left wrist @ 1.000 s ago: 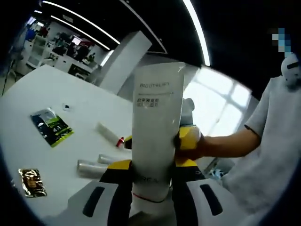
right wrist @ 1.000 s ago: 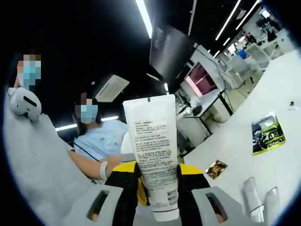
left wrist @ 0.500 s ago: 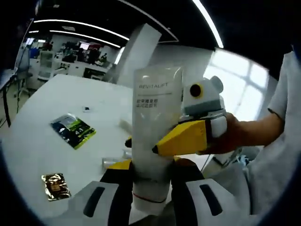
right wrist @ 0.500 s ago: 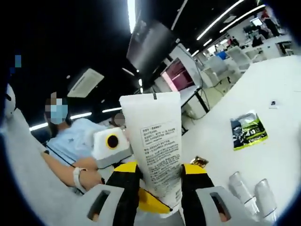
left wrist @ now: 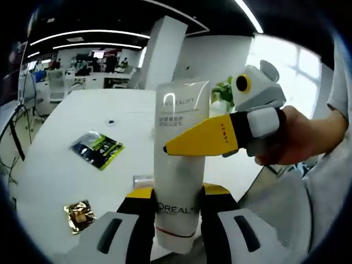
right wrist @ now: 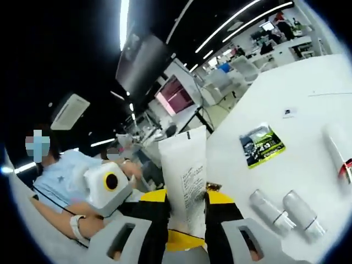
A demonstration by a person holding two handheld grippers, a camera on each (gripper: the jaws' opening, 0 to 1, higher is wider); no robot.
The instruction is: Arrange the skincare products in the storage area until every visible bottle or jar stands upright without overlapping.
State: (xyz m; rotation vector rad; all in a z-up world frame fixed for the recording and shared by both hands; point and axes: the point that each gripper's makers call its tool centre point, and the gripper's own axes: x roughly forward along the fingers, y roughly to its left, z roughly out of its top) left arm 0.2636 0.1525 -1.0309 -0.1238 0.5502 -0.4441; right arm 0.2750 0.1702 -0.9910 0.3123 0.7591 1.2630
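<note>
A white L'Oreal Revitalift tube [left wrist: 179,148] stands cap-down between the jaws of my left gripper [left wrist: 176,193], which is shut on its lower end. My right gripper [left wrist: 184,144] comes in from the right, held by a hand, with one yellow jaw lying across the front of the tube's middle. In the right gripper view the same tube [right wrist: 187,176] rises between the jaws of my right gripper [right wrist: 187,197], which is shut on it and shows its printed back. The tube is held in the air above the white table [left wrist: 60,126].
On the table lie a green sachet [left wrist: 98,148], a gold sachet [left wrist: 80,215] and a small bottle [left wrist: 142,181] behind the tube. The right gripper view shows two small bottles lying side by side [right wrist: 269,209] [right wrist: 301,213] and another tube [right wrist: 336,151] lying flat. A seated person [right wrist: 55,181] is at the left.
My right gripper has swung from behind the tube's right side to across its front and a little higher. Both views have turned, bringing more of the table into sight.
</note>
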